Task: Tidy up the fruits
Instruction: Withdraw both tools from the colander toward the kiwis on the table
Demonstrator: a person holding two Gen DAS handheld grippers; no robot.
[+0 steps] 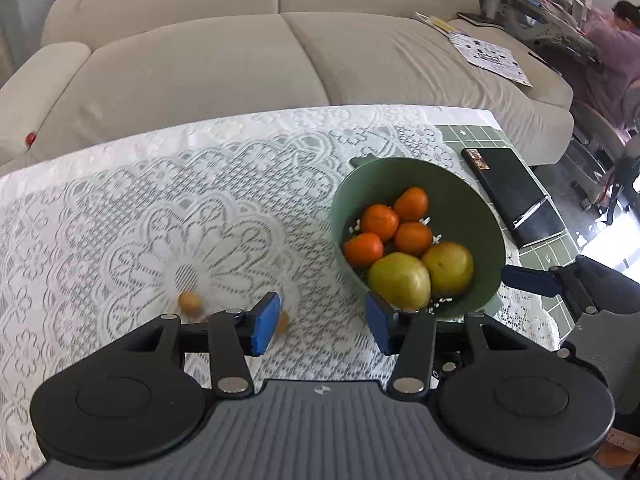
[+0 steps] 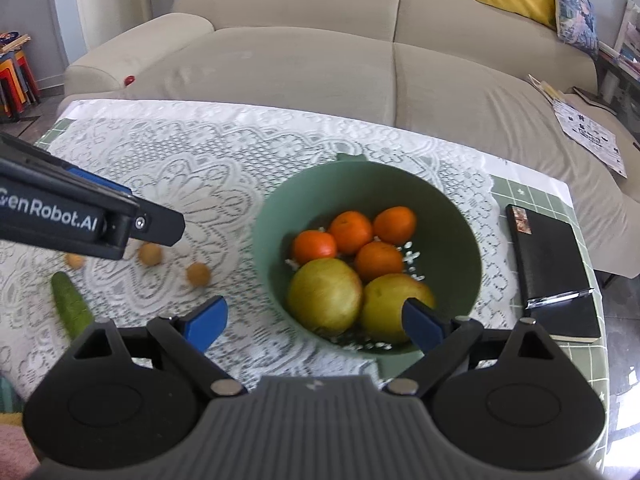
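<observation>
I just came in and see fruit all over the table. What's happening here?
A person with two handheld tongs is sorting fruit. The green bowl already holds four oranges and two yellow-green apples. Both the left tongs and right tongs are open and empty. Three small brown fruits and a cucumber are on the lace tablecloth.

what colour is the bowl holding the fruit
Muted green bowl, clearest in the right wrist view.

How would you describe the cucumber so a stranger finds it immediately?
Start at the green bowl on the lace tablecloth. Look far left, past three small tan fruits. The cucumber lies there: the only long, dark green thing.
</observation>
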